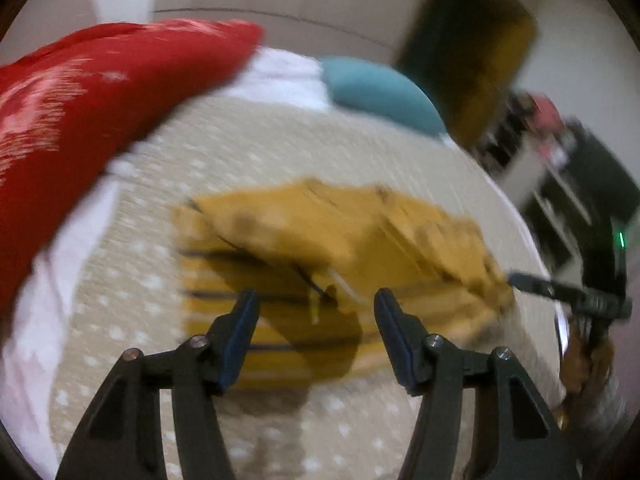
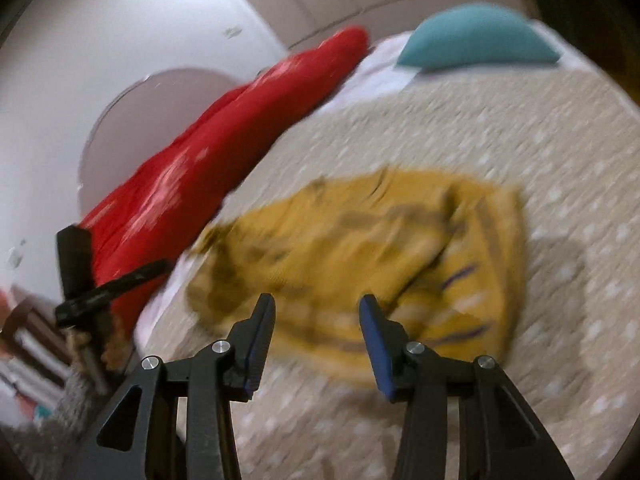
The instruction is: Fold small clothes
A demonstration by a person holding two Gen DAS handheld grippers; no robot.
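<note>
A small mustard-yellow garment with dark stripes (image 1: 340, 264) lies crumpled on a beige dotted bedspread (image 1: 160, 280); both views are motion-blurred. My left gripper (image 1: 316, 300) is open and empty, hovering over the garment's near edge. My right gripper (image 2: 316, 304) is open and empty above the same garment (image 2: 360, 248). The right gripper also shows at the right edge of the left wrist view (image 1: 560, 292), and the left gripper shows at the left edge of the right wrist view (image 2: 104, 292).
A red patterned blanket (image 1: 80, 120) lies along the bed's far left side. A teal pillow (image 1: 380, 92) rests at the head of the bed. A dark shelf unit (image 1: 560, 184) stands to the right. A white wall (image 2: 120, 40) is behind.
</note>
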